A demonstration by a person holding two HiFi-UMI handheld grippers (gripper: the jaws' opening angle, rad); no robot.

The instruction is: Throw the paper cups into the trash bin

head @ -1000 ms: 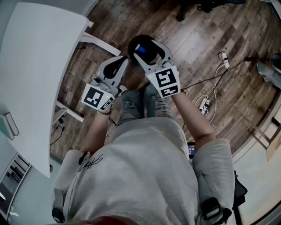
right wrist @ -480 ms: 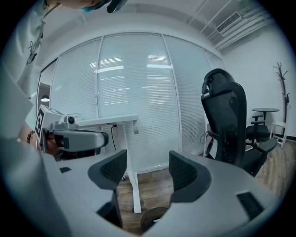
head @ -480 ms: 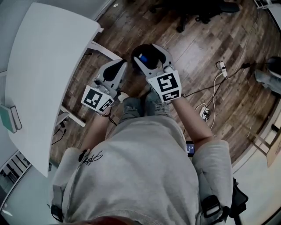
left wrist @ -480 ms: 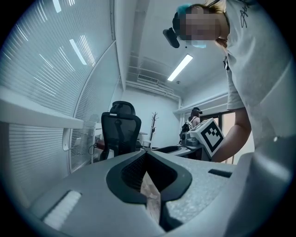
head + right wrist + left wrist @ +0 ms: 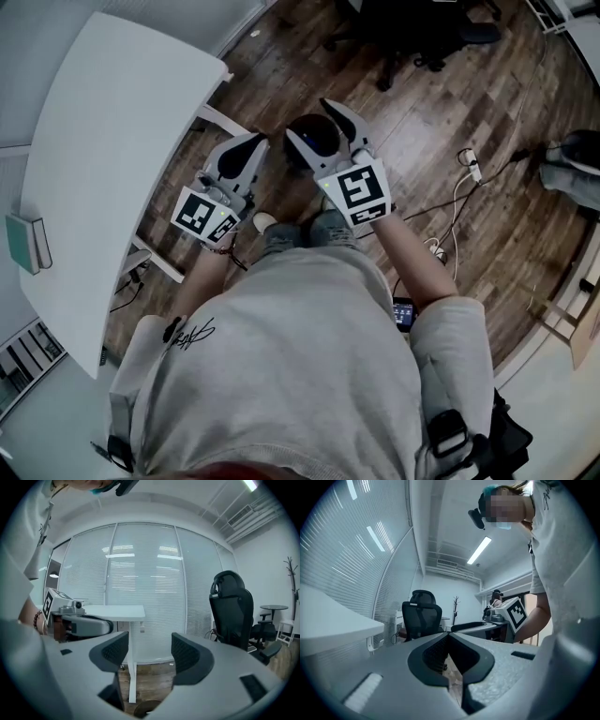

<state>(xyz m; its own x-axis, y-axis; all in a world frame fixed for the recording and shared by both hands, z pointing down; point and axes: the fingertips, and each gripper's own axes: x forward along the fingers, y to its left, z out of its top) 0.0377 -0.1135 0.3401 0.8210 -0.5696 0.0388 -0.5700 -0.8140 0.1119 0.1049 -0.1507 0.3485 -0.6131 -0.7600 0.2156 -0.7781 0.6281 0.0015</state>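
Standing just right of a white table (image 5: pixel 103 159), looking steeply down on both tools. Holding the right gripper (image 5: pixel 149 653) out over a dark round bin (image 5: pixel 312 142) on the floor (image 5: pixel 450 103), jaws spread wide with nothing between them; probably open and centred there so as to let a cup fall straight in. Holding the left gripper (image 5: pixel 449 635) just left of it, tips pressed together on nothing, most likely parked out of the way.

No paper cup to be seen in any view: none in either gripper, none on the table, none on the floor. Inside of the bin too dark to read, so cannot tell about cups there. Judging by that, either near the end of the task or between cups.

Smooth and matte with a rounded corner, that table top, on thin white legs (image 5: pixel 132 667). Dark wood planks underfoot, grained and a little glossy. Pale grey speckled plastic for the gripper bodies, with black ribbed pads (image 5: pixel 112 651) curving inward like shallow scoops, seemingly suited to gripping thin paper walls without crushing them. Black high-backed chair (image 5: pixel 232 606) at far right, slatted blinds (image 5: pixel 140 573) behind curved glass beyond the table, loose pale cables (image 5: pixel 457 202) trailing over the floor at right, worth stepping clear of
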